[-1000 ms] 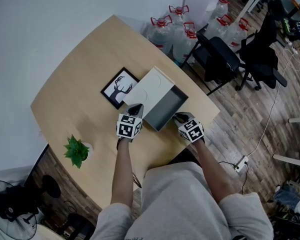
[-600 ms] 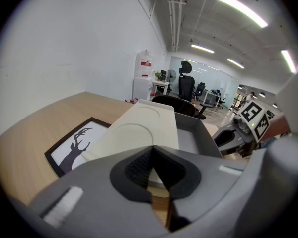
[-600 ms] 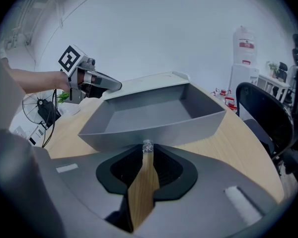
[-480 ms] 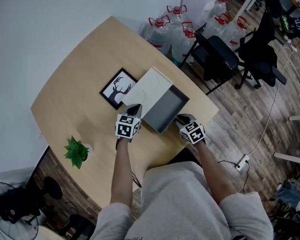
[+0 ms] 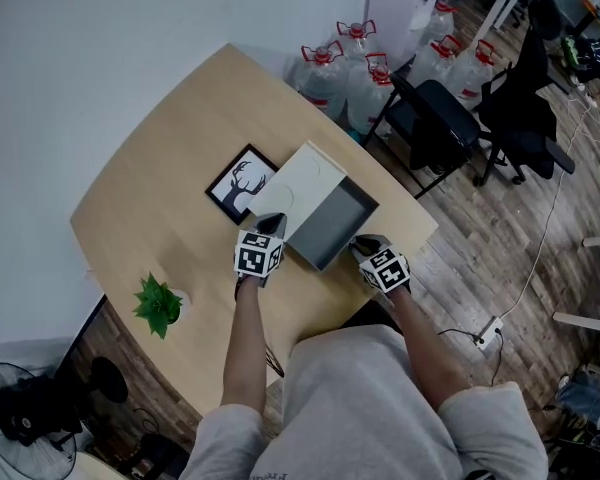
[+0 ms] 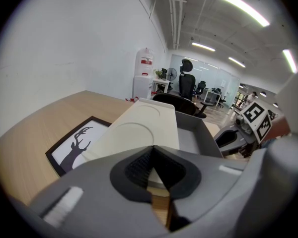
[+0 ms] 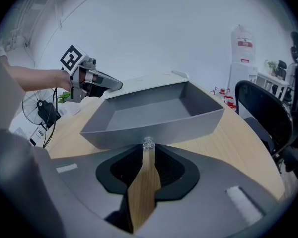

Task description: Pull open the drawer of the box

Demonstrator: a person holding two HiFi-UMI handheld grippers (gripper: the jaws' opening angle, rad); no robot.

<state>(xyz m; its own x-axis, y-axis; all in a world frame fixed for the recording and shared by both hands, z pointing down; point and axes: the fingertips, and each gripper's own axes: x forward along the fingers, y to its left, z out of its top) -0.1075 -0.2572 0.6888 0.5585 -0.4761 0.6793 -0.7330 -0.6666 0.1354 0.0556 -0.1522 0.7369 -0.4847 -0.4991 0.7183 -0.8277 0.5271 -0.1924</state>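
Note:
A white box [image 5: 296, 186] lies on the wooden table [image 5: 170, 168], with its grey drawer [image 5: 336, 222] pulled well out toward me. In the right gripper view the empty drawer [image 7: 154, 114] fills the middle. Its small clear knob [image 7: 148, 143] sits pinched at the tips of my right gripper [image 7: 148, 150], which is shut on it. My left gripper [image 5: 269, 225] is shut, its tips [image 6: 151, 148] against the box's [image 6: 134, 133] near left corner. The right gripper [image 5: 364, 243] is at the drawer's front.
A framed deer picture [image 5: 239, 182] lies just left of the box. A small green plant [image 5: 158, 305] stands near the table's left front. Water bottles [image 5: 352, 68] and black office chairs [image 5: 442, 118] stand beyond the table's far edge. A fan [image 5: 15, 408] is on the floor.
The drawer stays pulled out and both grippers keep their places; only the head view has shifted slightly.

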